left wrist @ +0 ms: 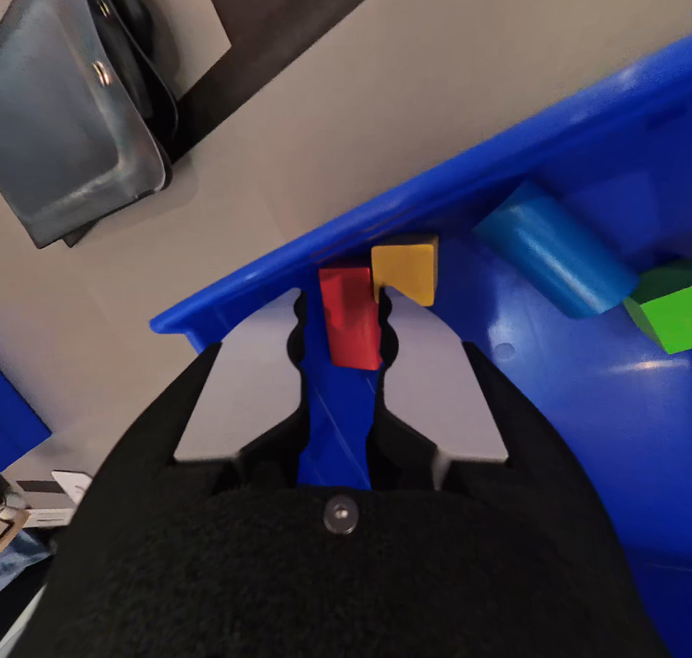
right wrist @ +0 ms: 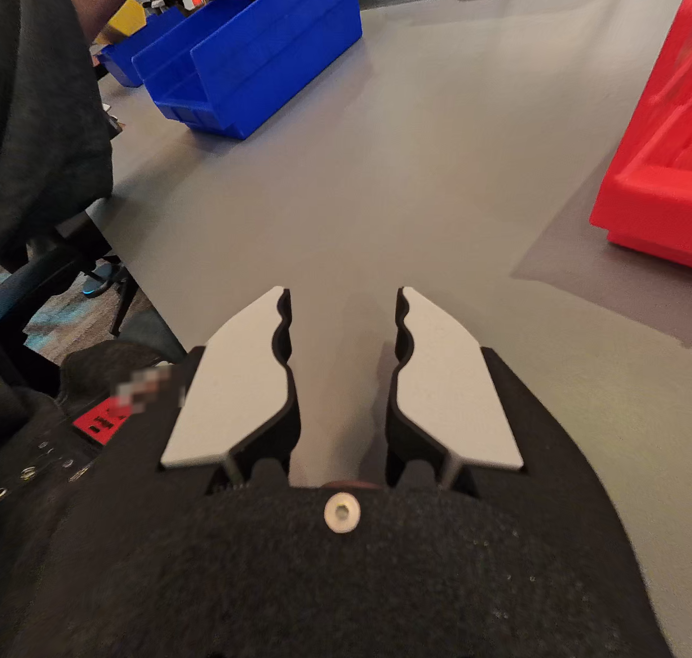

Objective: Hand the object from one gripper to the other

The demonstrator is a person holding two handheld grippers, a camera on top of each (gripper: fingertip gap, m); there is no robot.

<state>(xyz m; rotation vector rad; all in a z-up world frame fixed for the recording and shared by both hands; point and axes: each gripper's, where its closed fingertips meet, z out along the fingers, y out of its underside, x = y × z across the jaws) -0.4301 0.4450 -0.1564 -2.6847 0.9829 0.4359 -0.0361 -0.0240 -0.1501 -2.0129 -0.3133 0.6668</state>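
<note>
The red block (left wrist: 350, 321) lies inside the blue bin (left wrist: 468, 183), close to its far wall, and it sits between the two fingers of the left gripper (left wrist: 342, 295). The right finger (left wrist: 385, 325) touches the block's side, while a narrow gap of blue floor shows between the block and the left finger (left wrist: 299, 325), so the fingers stand a little apart and do not pinch it. A yellow block (left wrist: 406, 273) is just to the right of the red one, touching it at the far corner. Farther right lie a blue cylinder (left wrist: 554, 254) and, touching its near end, a green block (left wrist: 666, 314).

The right gripper (right wrist: 342, 295) is spread and holds nothing, above the grey table (right wrist: 412, 190). The blue bin (right wrist: 262, 56) stands far left of it, and a red bin (right wrist: 659, 175) at the right edge.
</note>
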